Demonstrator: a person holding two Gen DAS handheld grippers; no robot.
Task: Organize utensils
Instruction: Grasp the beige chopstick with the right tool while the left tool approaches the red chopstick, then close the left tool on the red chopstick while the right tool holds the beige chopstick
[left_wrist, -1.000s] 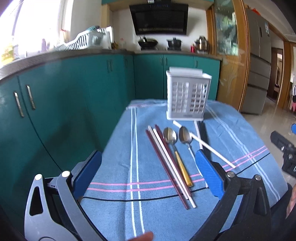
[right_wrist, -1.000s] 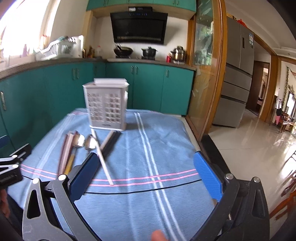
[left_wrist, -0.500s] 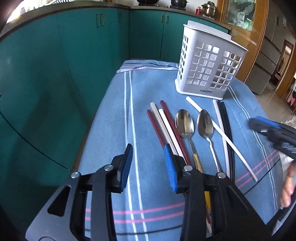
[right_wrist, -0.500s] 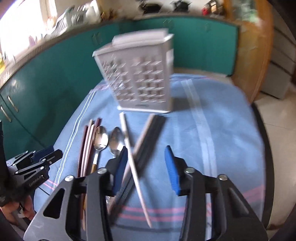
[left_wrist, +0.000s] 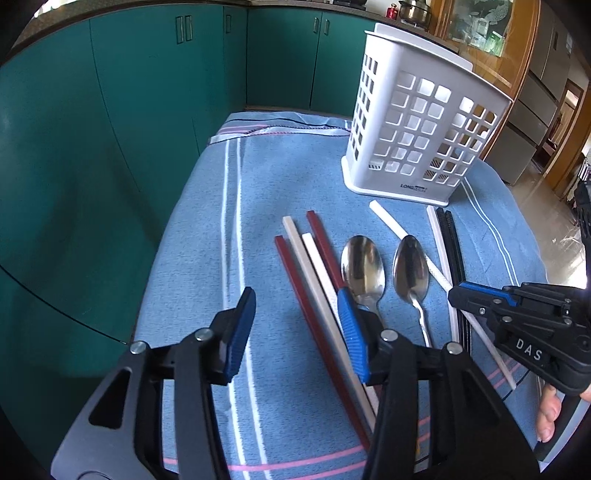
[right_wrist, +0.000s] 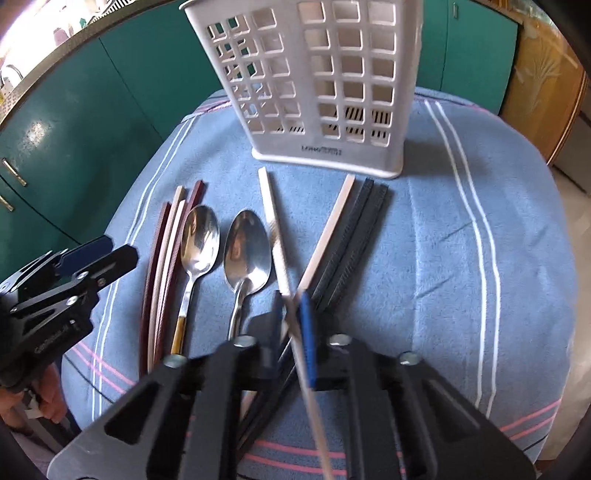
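- Two hand-held grippers work over a counter under a blue striped cloth (left_wrist: 295, 177); nothing shows inside the basket.
- White utensil basket (right_wrist: 317, 85) stands upright at the far end, just beyond the utensil tips; this is the likely destination.
- Utensils lie in a row: red and white chopsticks (left_wrist: 314, 280) on the left, then two spoons (right_wrist: 221, 251), a slanted white chopstick (right_wrist: 273, 229), another white one beside a black pair (right_wrist: 351, 240).
- Right hand-held gripper (right_wrist: 293, 321): jaws have just been closing and now pinch the slanted white chopstick about midway along, where it crosses the other white one.
- Left hand-held gripper (left_wrist: 299, 325): jaws have just been opening a little, half spread, nothing pressed; its right pad sits over the red and white chopsticks, near the left spoon's neck.
- Judgement: lift the pinched stick straight up so it clears its neighbour, tip it vertical, then lower it into a basket compartment.
- Risk: a mid-shaft pinch may let the stick pivot.
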